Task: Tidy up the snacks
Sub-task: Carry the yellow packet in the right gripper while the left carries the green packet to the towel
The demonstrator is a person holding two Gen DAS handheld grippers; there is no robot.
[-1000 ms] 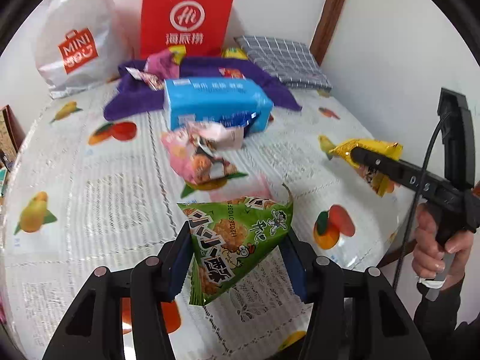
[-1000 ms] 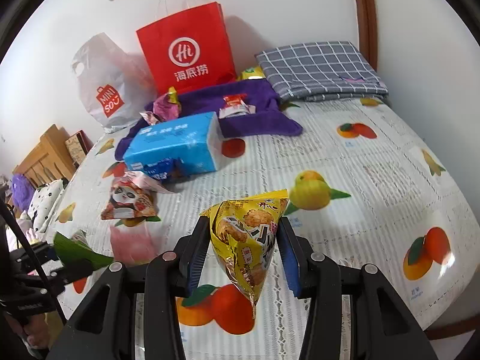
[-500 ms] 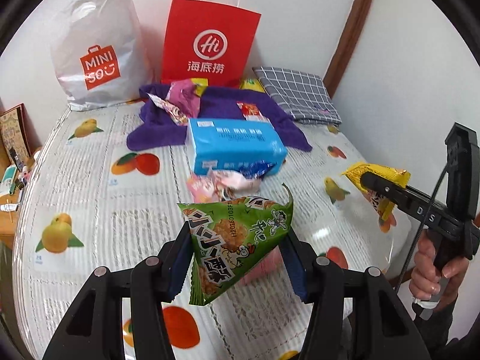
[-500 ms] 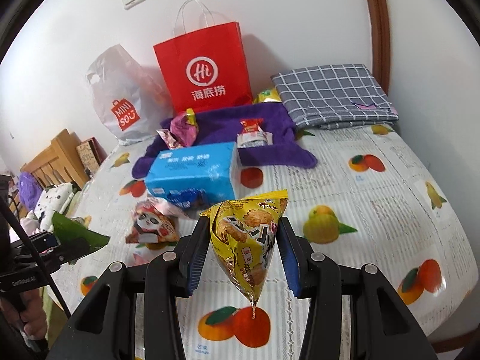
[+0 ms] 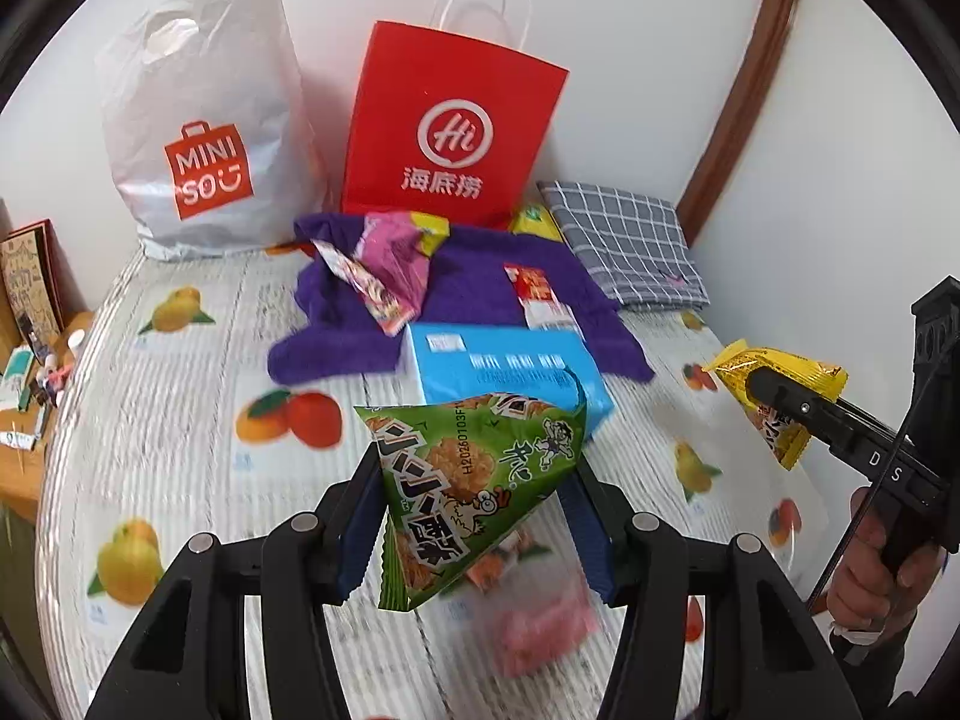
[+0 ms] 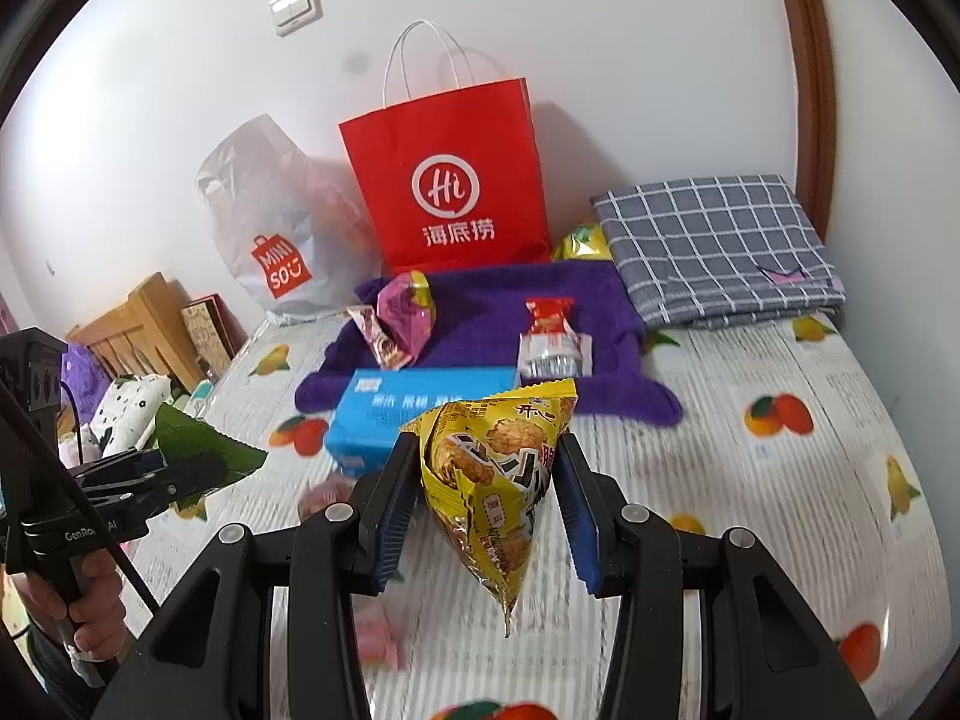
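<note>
Two snack packets (image 5: 474, 480) between tongs (image 5: 474, 516)

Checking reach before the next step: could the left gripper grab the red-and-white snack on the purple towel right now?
Probably not: the left gripper is shut on the green snack packet, and the blue box lies between.

Green triangular snack bag (image 5: 474, 480) hangs point-down, pinched between the left gripper (image 5: 474, 516) pads above the fruit-print cloth; yellow triangular snack bag (image 6: 498, 480) hangs the same way in the right gripper (image 6: 486, 504). Pink-purple packet (image 6: 402, 318) and red-white packet (image 6: 552, 339) lie on the purple towel (image 6: 498, 306), a blurry pink packet (image 5: 534, 618) on the cloth below.
</note>
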